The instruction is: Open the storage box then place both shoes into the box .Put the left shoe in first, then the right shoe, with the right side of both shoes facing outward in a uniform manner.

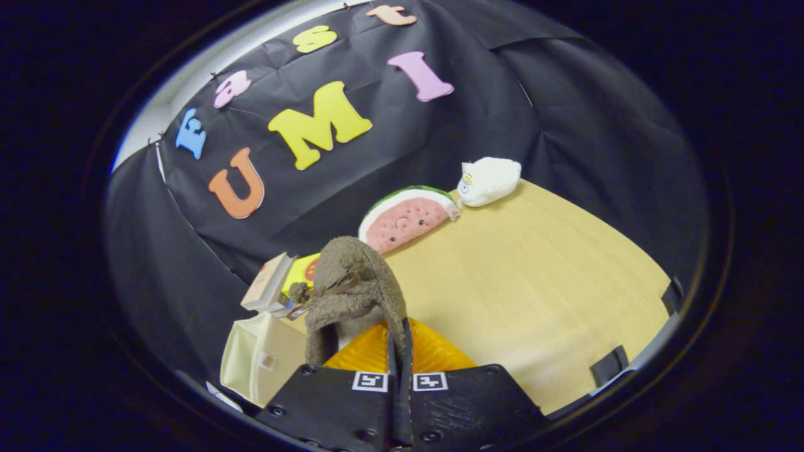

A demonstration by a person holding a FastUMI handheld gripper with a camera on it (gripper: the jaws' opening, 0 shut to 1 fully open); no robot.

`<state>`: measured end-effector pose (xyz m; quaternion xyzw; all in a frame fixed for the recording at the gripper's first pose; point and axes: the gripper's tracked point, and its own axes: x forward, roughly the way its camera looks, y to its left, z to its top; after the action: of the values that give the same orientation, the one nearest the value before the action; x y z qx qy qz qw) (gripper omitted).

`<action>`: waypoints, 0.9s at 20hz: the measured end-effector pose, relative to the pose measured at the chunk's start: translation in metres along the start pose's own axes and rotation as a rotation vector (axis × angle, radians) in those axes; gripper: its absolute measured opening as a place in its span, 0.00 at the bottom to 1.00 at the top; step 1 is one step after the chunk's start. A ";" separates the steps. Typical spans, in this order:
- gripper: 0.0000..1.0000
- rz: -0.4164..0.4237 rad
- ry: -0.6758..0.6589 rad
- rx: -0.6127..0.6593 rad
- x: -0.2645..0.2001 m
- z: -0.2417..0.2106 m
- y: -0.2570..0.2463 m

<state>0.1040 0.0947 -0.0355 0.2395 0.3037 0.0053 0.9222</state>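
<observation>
Gripper [400, 351] clamped on shoe [355, 282]

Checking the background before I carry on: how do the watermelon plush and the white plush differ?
The watermelon plush is a pink half-round with a green rind; the white plush is a plain white lump. The watermelon plush sits nearer the brown fuzzy shoe that the gripper is shut on, the white plush beyond it. Both rest on the table against the wall.
</observation>
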 end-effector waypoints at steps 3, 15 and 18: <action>0.00 0.067 0.021 0.030 -0.003 -0.020 0.070; 0.00 0.109 0.104 0.056 0.034 -0.129 0.231; 0.00 0.090 0.113 0.053 0.049 -0.146 0.240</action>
<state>0.0941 0.3788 -0.0583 0.2764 0.3441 0.0521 0.8958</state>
